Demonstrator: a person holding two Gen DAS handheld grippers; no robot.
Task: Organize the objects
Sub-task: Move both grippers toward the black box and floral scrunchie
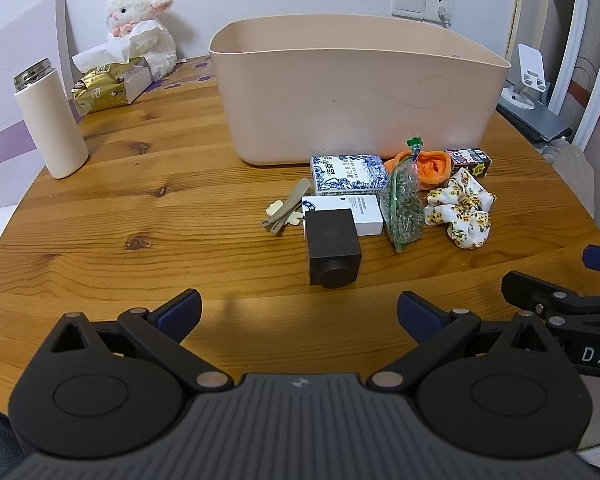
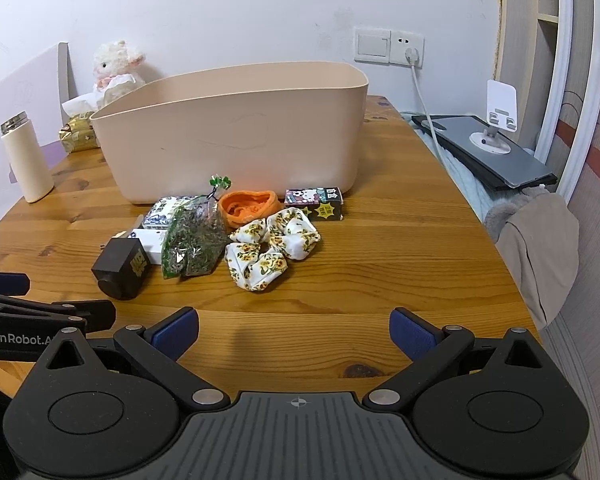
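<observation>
**Before the first pick: both grippers wide, bin unfilled as far as visible**

Now both tools hover low over the near table edge. Left gripper [image 1: 299,312]: jaws spread apart, holding nothing; the dark cube [image 1: 333,246] stands just ahead of it. Right gripper [image 2: 294,334]: jaws likewise apart and unladen; the floral scrunchie [image 2: 273,247] lies ahead. Beyond the clutter stands the beige bin [image 1: 352,92]; its floor is hidden. Advice, as judgement: take the nearest item first, straddle the cube across two flat faces, close fully before lifting, and clear the bin's rim to avoid dragging the herb bag [image 1: 403,204] leaning beside it.
</observation>
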